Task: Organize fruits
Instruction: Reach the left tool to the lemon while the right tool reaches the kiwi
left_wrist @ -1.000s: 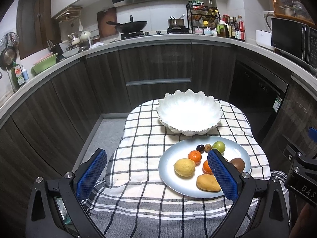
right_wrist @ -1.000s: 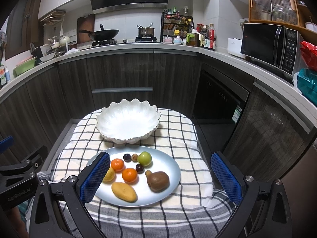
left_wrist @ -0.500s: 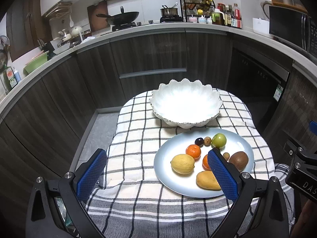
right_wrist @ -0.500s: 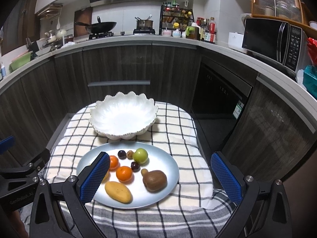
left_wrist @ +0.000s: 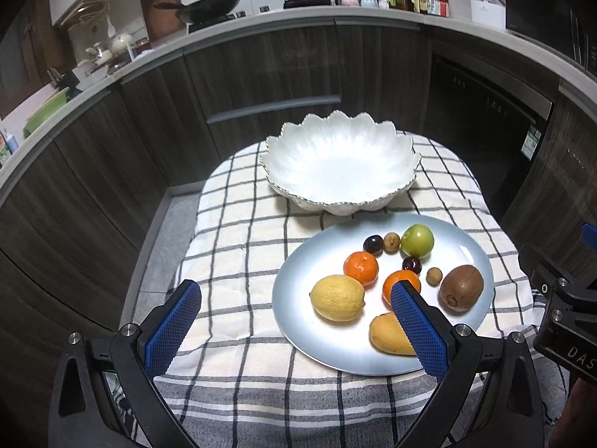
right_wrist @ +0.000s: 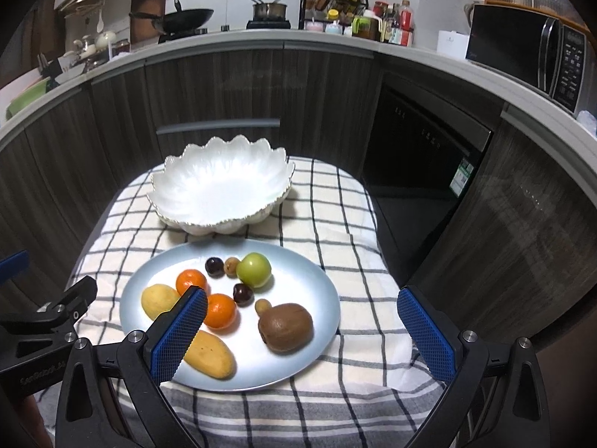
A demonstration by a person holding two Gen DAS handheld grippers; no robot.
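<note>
We hold the left gripper (left_wrist: 294, 321) with its blue pads spread wide and nothing between them, hovering above the checked cloth (left_wrist: 238, 231) that covers the worktop. The right gripper (right_wrist: 302, 330) is likewise spread and empty, poised over the near side of the plate (right_wrist: 321, 280). All the fruit lies on this pale blue plate. Taking the plate as a clock face in the right wrist view, the green apple (right_wrist: 254, 269) sits near 12 o'clock, with a dark plum (right_wrist: 214, 266) and a small tan fruit (right_wrist: 231, 265) just beside it toward 11. One orange (right_wrist: 191, 280) lies at about 10 o'clock, and the lemon (right_wrist: 158, 300) at 9, partly hidden behind our left pad. A second orange (right_wrist: 221, 310) sits near the centre, a second dark plum (right_wrist: 242, 293) just beyond it. The kiwi (right_wrist: 286, 327) rests toward 4 o'clock, with another small tan fruit (right_wrist: 262, 305) that seems to touch it, though we cannot be sure from here. The mango (right_wrist: 211, 356) lies at 7 o'clock near the rim. Beyond the plate, at 12 o'clock and just beside its far edge, stands the white scalloped bowl (right_wrist: 220, 190) with no fruit in it. In the left wrist view the right gripper's black frame (left_wrist: 559, 298) shows at 3 o'clock.
</note>
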